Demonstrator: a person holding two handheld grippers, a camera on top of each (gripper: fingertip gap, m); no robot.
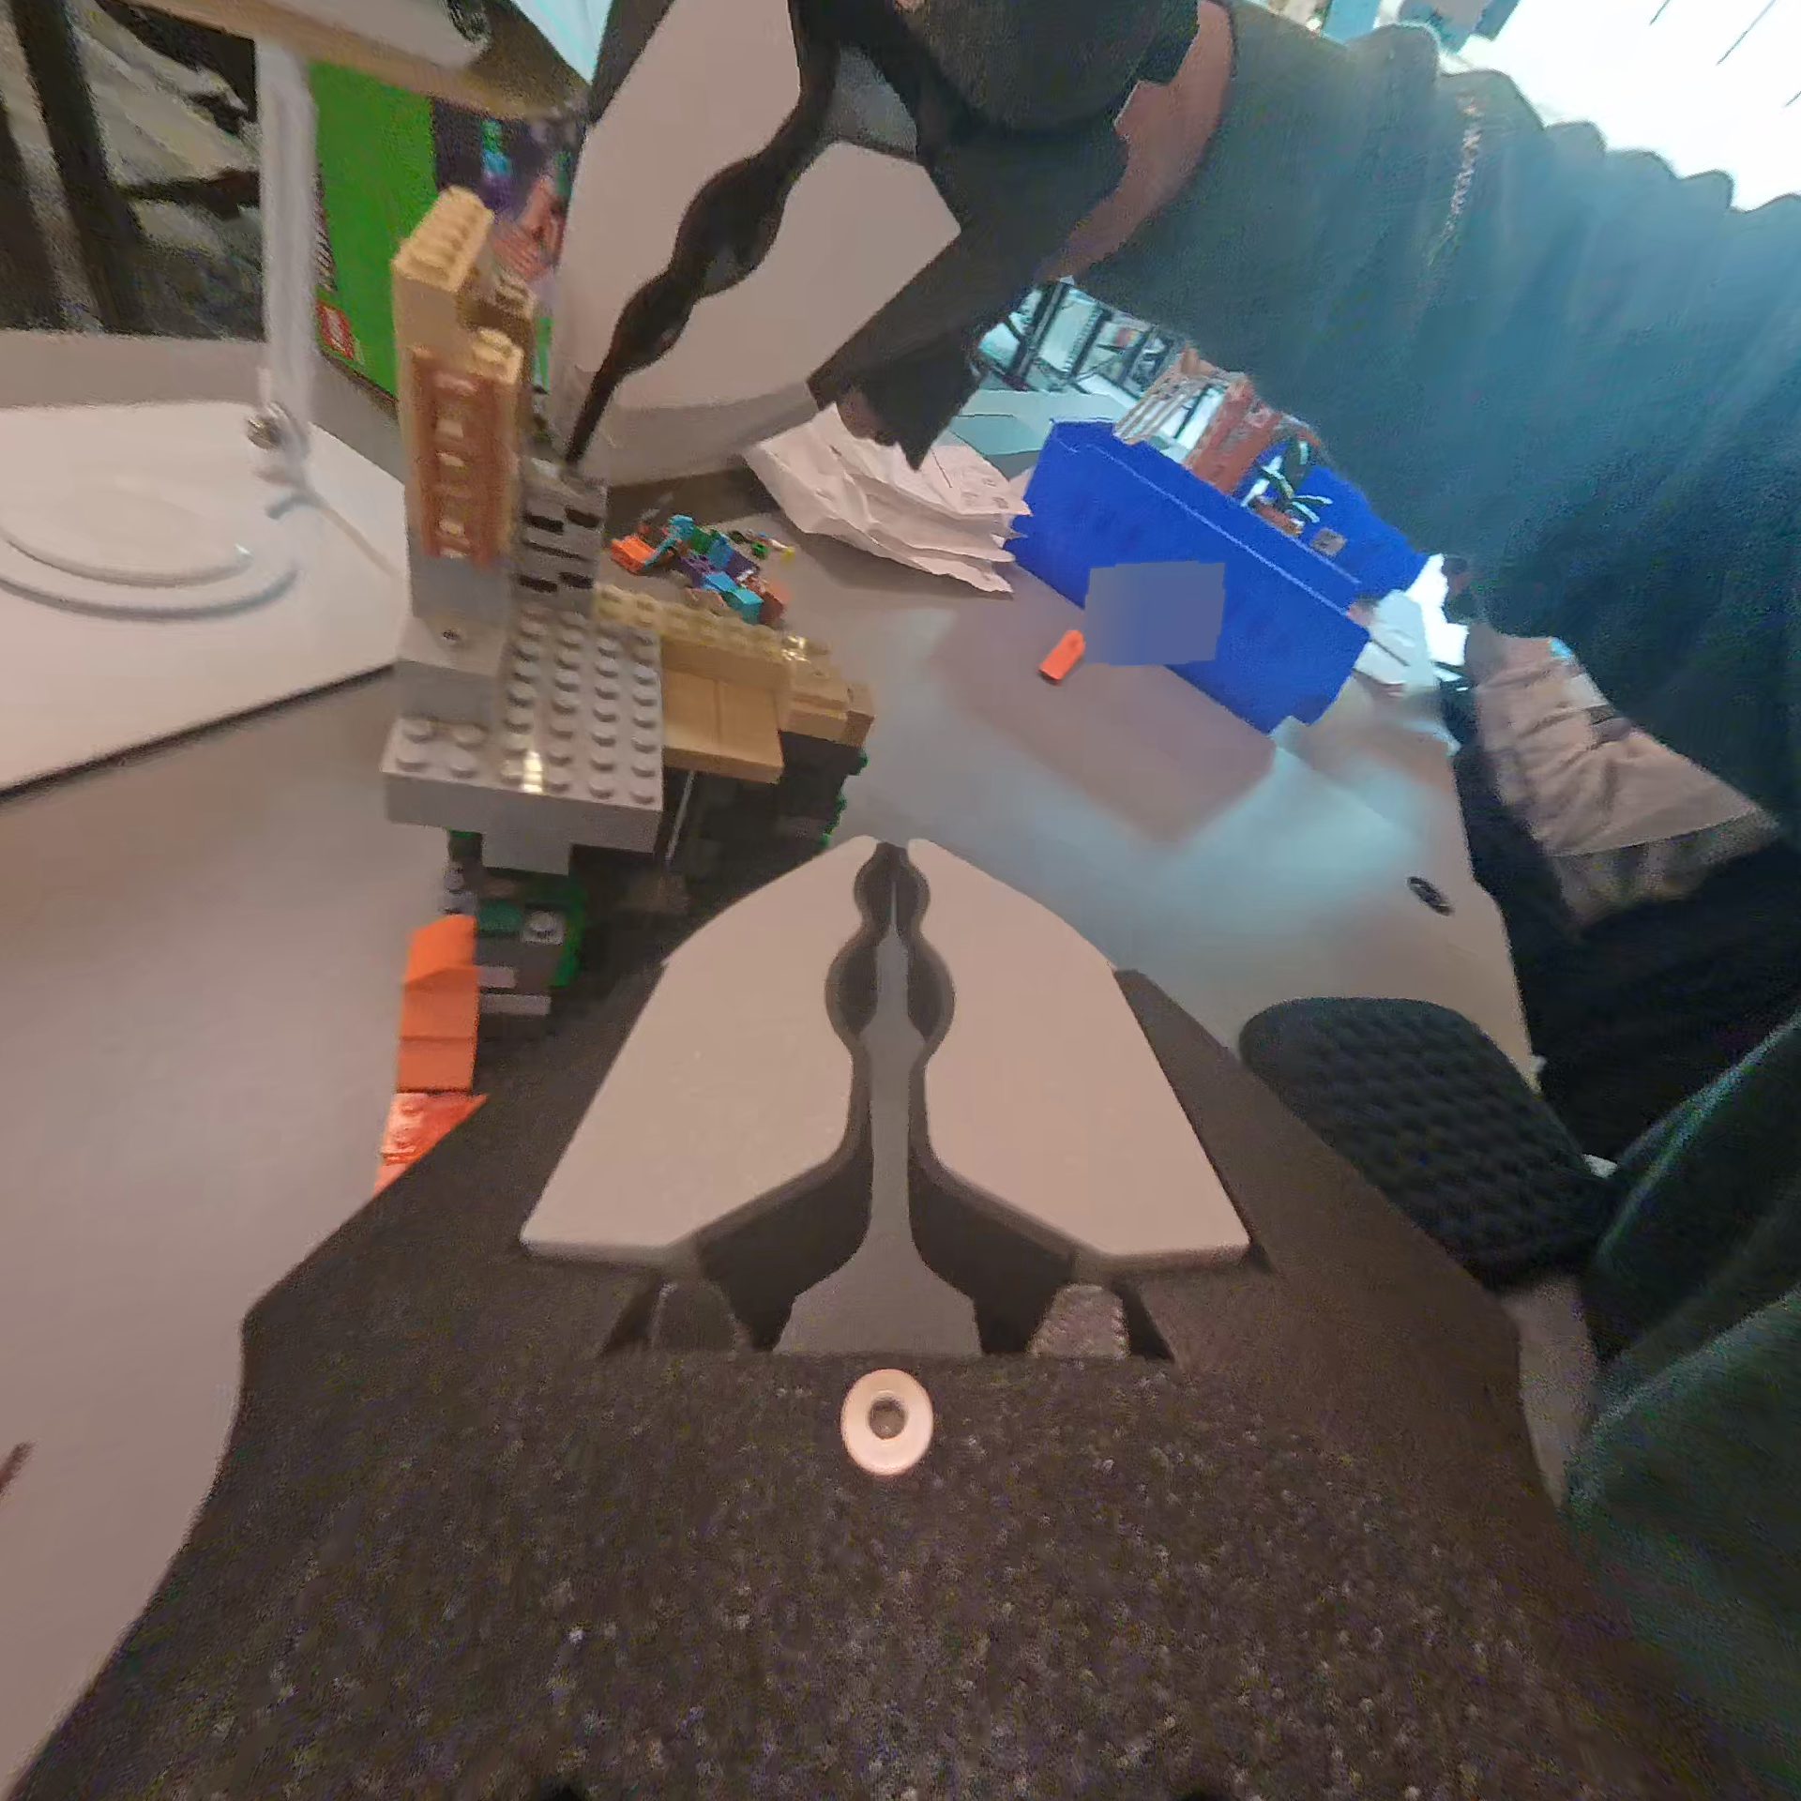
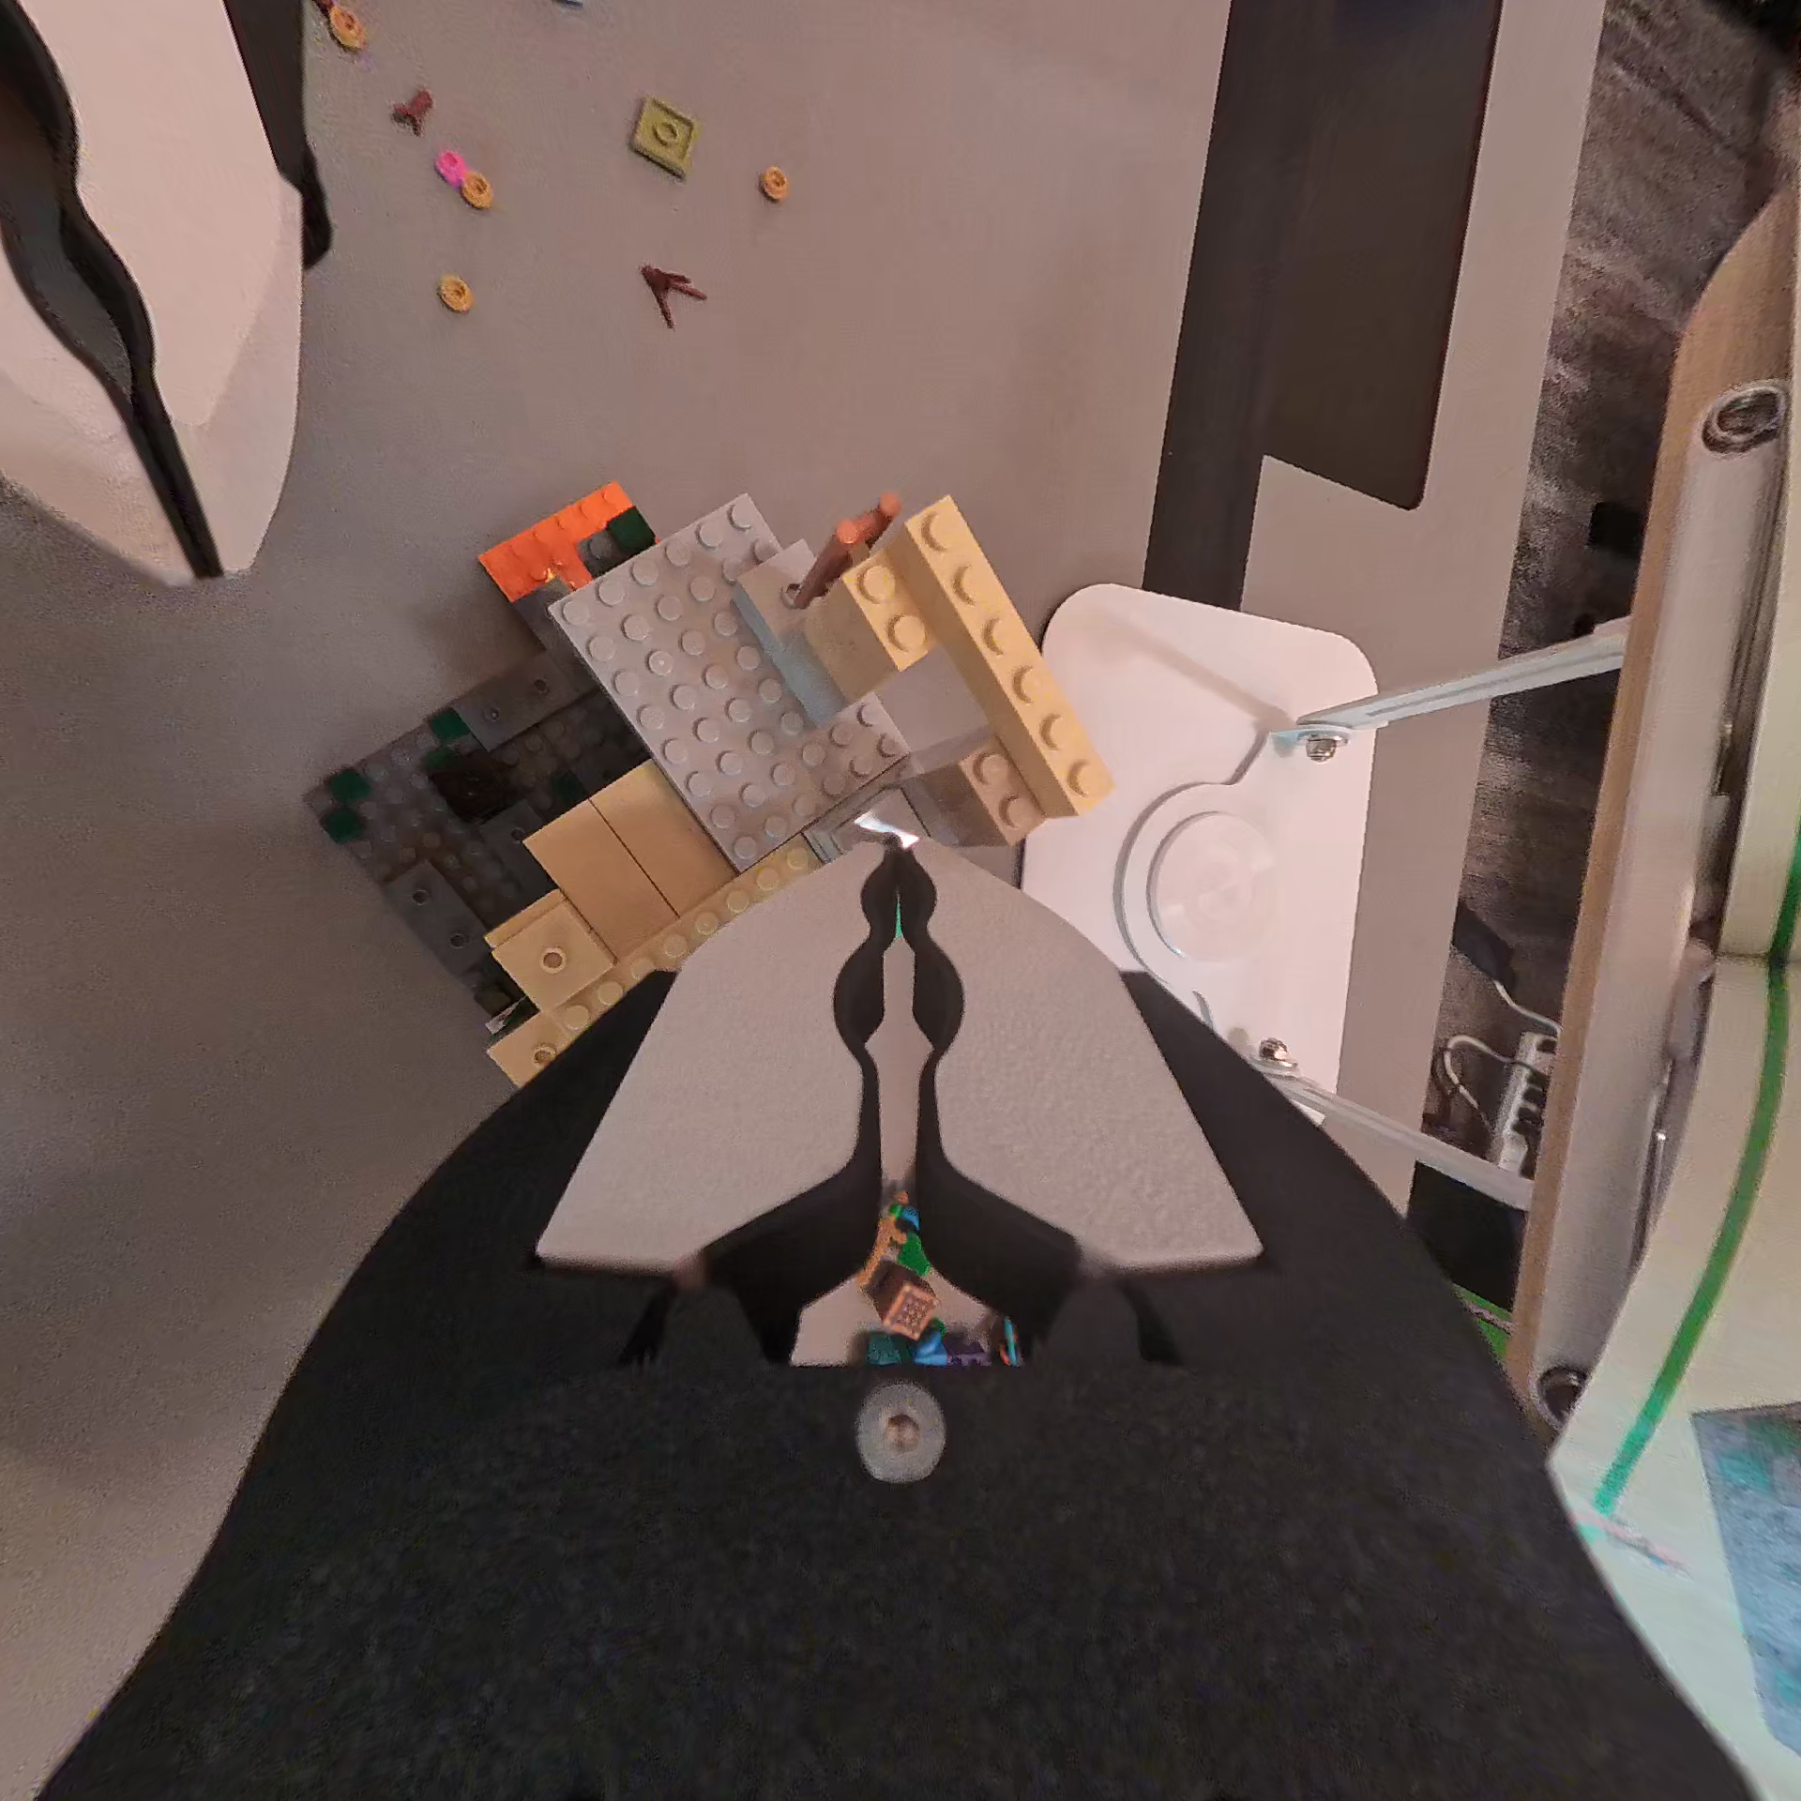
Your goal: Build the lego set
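The lego build [image 1: 546, 702] stands on the grey table left of centre: a grey studded plate, tan tiles, a tan tower with a brown ladder and a dark base with orange bricks. My left gripper [image 1: 890, 850] is shut with nothing between its tips, low and just right of the build's base. It also shows in the right wrist view [image 2: 200, 570] at the top left. My right gripper [image 2: 892, 850] is shut, and its tips rest on a shiny grey piece at the edge of the build [image 2: 682, 702]. In the left wrist view it [image 1: 577, 456] comes down onto the grey and black column.
A blue bin [image 1: 1189, 585], an orange piece [image 1: 1062, 655], papers [image 1: 877, 497] and a pile of small coloured pieces [image 1: 711, 565] lie behind the build. A white lamp base [image 2: 1199, 780] is beside it. Loose small pieces [image 2: 665, 134] are scattered on the table. A person's dark sleeve [image 1: 1462, 292] hangs above. The grippers' ends are close to 12 centimetres from one another.
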